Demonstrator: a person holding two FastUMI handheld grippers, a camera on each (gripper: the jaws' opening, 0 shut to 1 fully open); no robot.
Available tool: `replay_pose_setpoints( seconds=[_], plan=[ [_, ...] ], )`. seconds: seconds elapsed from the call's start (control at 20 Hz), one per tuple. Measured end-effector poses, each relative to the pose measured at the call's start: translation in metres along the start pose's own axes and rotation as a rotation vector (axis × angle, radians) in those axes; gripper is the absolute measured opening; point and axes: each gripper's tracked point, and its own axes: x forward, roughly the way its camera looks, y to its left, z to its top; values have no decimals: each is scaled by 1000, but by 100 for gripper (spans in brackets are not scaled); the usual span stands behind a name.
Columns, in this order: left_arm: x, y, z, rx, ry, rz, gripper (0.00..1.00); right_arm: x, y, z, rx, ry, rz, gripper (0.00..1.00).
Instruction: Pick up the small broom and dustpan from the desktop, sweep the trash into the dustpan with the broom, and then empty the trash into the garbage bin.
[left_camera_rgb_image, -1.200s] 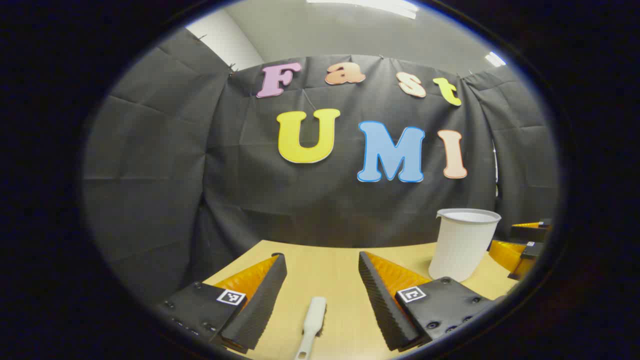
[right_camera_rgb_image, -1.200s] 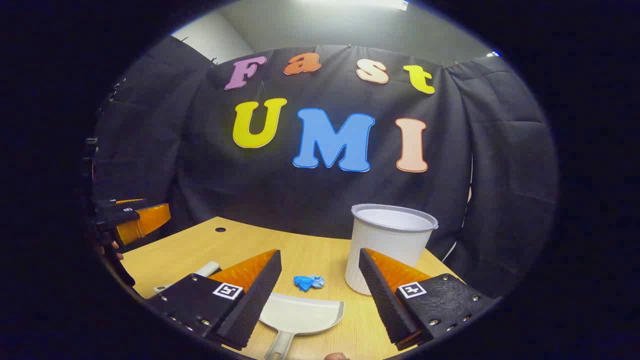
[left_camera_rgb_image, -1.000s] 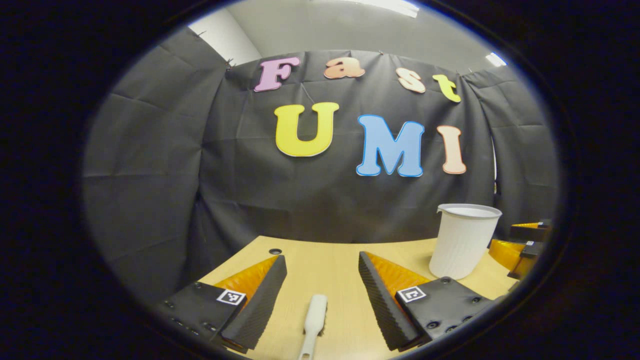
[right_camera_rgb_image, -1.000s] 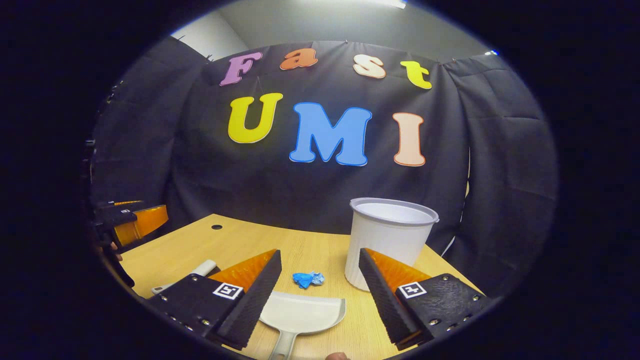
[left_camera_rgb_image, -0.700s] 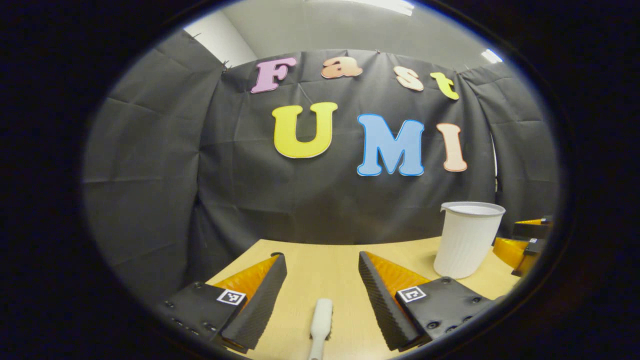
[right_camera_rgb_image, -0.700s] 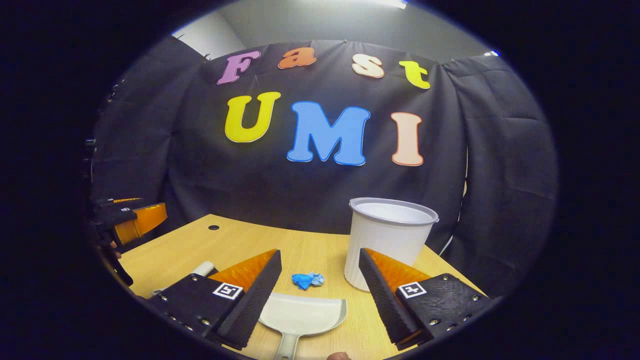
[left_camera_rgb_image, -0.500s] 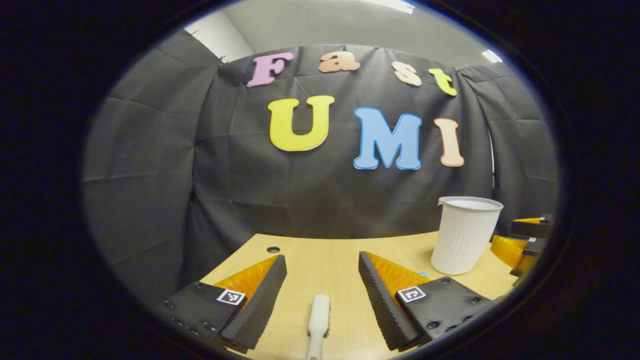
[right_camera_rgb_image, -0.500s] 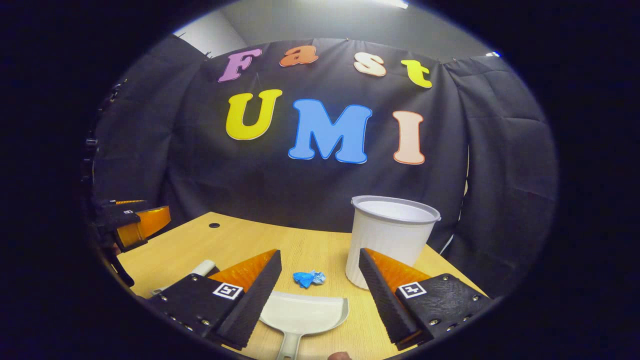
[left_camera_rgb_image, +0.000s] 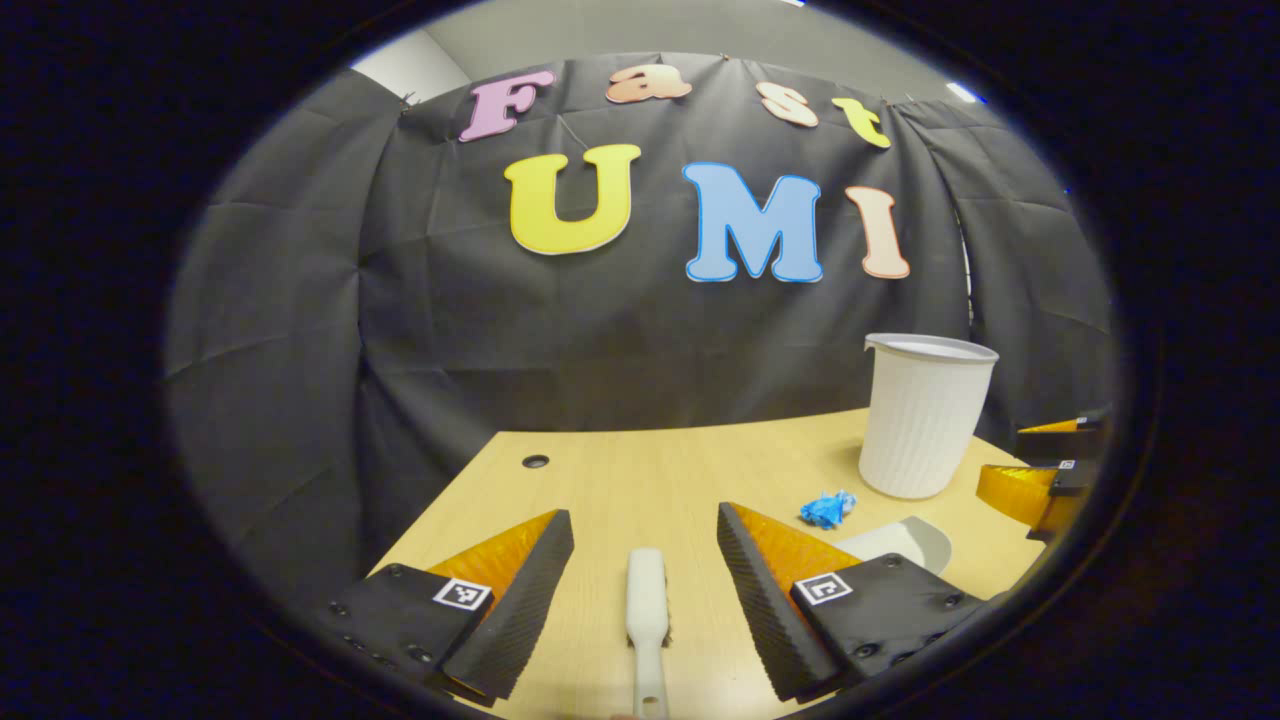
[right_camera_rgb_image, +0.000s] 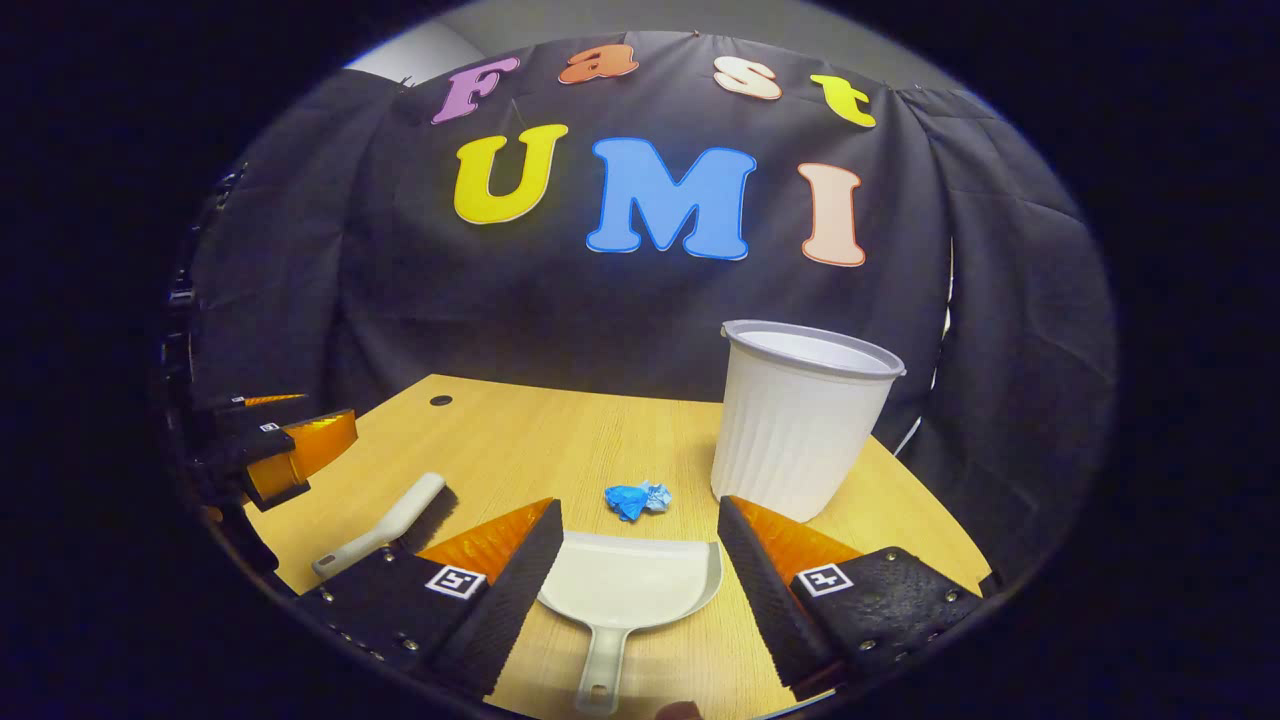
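Both tools lie flat on the wooden desktop (right_camera_rgb_image: 520, 440), neither yet gripped. In the left gripper view the left gripper (left_camera_rgb_image: 645, 545) stands wide apart above the small white broom (left_camera_rgb_image: 647, 610), whose handle runs toward the camera between the two fingers without touching either. In the right gripper view the right gripper (right_camera_rgb_image: 640, 545) is likewise spread wide, straddling the white dustpan (right_camera_rgb_image: 630, 585), its handle pointing back toward the camera and its open mouth facing the crumpled blue scrap of trash (right_camera_rgb_image: 636, 498) just beyond its lip. The white ribbed garbage bin (right_camera_rgb_image: 805, 420) stands upright close behind and to the right of the scrap. The main risk, as I judge it, lies in the two pickups: both handles are thin, smooth and low against the wood, so fingers closing too high could skid off or pinch only an edge, letting the tool twist or swing. A descent that runs forward could nudge the dustpan into the scrap and push it toward the bin's base, where sweeping gets awkward. The bin looks light; a careless swing of the right gripper could tip it.
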Motion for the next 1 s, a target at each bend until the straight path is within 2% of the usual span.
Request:
replay_pose_setpoints(
  seconds=[0.6, 1.0],
  plan=[
    [38, -10, -102, -2, 330, -80, 95, 18, 12, -60, 38, 250, -6, 98],
    [39, -8, -148, -21, 500, -68, 96, 20, 8, -100, 50, 426, -15, 97]
  ],
)
